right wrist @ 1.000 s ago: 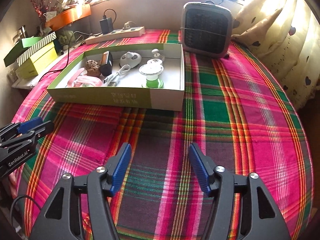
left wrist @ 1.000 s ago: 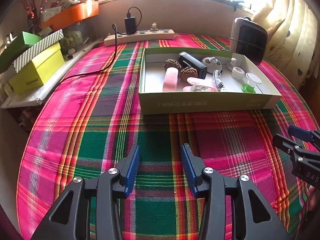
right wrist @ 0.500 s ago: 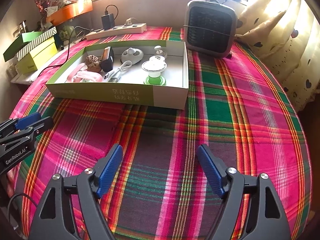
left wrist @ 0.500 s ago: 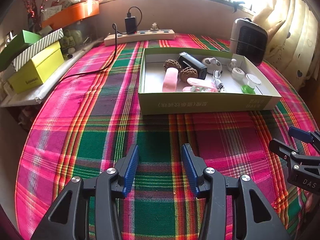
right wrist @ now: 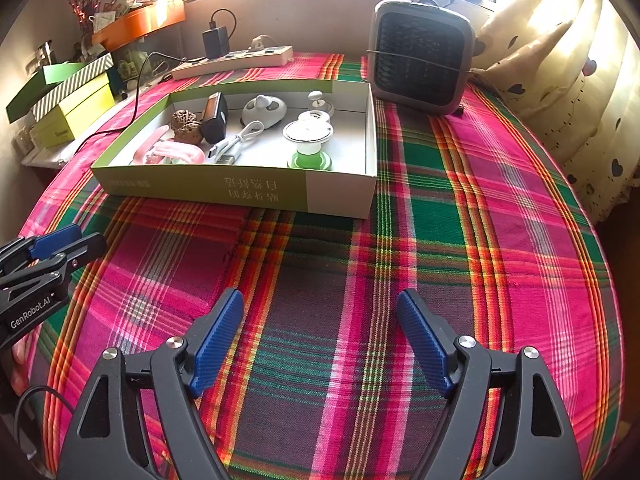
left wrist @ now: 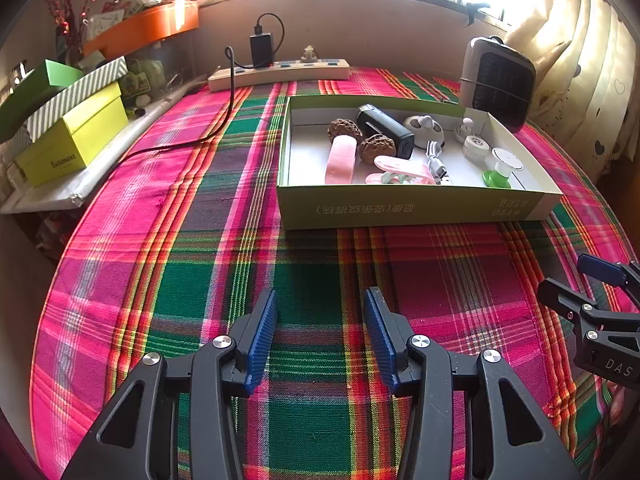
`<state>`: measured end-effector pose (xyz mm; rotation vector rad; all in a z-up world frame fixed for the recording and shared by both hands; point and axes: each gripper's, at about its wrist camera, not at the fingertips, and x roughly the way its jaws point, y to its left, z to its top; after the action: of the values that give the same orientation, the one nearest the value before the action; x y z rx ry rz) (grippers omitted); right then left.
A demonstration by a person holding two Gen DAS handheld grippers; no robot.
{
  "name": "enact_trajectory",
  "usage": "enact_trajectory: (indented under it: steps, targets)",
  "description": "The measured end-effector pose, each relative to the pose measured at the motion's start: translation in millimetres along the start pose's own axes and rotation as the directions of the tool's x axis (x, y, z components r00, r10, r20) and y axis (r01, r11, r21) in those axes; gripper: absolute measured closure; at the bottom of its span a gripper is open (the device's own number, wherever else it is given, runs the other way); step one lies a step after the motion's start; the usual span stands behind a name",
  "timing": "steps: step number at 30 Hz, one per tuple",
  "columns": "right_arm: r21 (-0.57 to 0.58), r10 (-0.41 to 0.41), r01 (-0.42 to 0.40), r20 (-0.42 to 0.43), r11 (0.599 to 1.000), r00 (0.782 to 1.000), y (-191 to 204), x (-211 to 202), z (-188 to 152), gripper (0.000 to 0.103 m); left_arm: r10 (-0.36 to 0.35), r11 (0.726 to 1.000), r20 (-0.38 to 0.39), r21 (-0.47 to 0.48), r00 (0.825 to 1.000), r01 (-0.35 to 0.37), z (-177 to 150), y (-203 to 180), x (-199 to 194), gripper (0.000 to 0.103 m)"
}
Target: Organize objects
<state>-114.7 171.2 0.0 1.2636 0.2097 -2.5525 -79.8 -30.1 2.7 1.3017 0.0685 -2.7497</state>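
Hovering empty, left claw [left wrist: 320, 334] half-wide, right claw [right wrist: 320, 338] just widened; light rigid trinkets fill box [right wrist: 340, 196]; pinch their middles.

Plaid pink-green tablecloth [left wrist: 160, 240] covers the counter. White power strip [left wrist: 280, 73] at 12 o'clock along the far wall, black charger [left wrist: 261, 48] plugged in, its black cable [left wrist: 216, 120] trailing toward 9. Grey boxy fan heater [right wrist: 420, 64] at 1 o'clock. Yellow-green cardboard boxes [left wrist: 76, 136] stacked at 10. Orange tray [left wrist: 144, 28] on the ledge above them. Cream heart-print curtain [right wrist: 568, 80] at 2–3.
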Motion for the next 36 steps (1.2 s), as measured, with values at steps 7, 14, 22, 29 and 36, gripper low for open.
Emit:
enact_trajectory:
  steps: [7,14,22,29,36]
  targets:
    - [0.000,0.001,-0.001,-0.001,1.000,1.000,0.1,0.0,-0.3,0.023,0.000,1.000,0.000,0.000,1.000,0.000,-0.1,0.1,0.1,0.060]
    - [0.000,0.001,-0.001,0.000,1.000,1.000,0.2,-0.1,-0.5,0.022,0.000,1.000,0.001,0.000,1.000,0.000,-0.2,0.1,0.3,0.060]
    - [0.000,0.001,-0.001,0.000,1.000,1.000,0.2,0.0,-0.3,0.022,0.000,1.000,0.000,-0.001,1.000,0.000,-0.1,0.1,0.2,0.060]
    - [0.000,0.001,-0.001,-0.001,1.000,1.000,0.3,-0.1,-0.3,0.022,0.000,1.000,0.000,-0.001,1.000,0.000,0.0,0.1,0.2,0.060]
    - [0.001,0.001,-0.001,-0.001,1.000,1.000,0.4,-0.3,-0.4,0.022,0.000,1.000,0.000,-0.001,1.000,0.000,0.2,-0.7,-0.1,0.060]
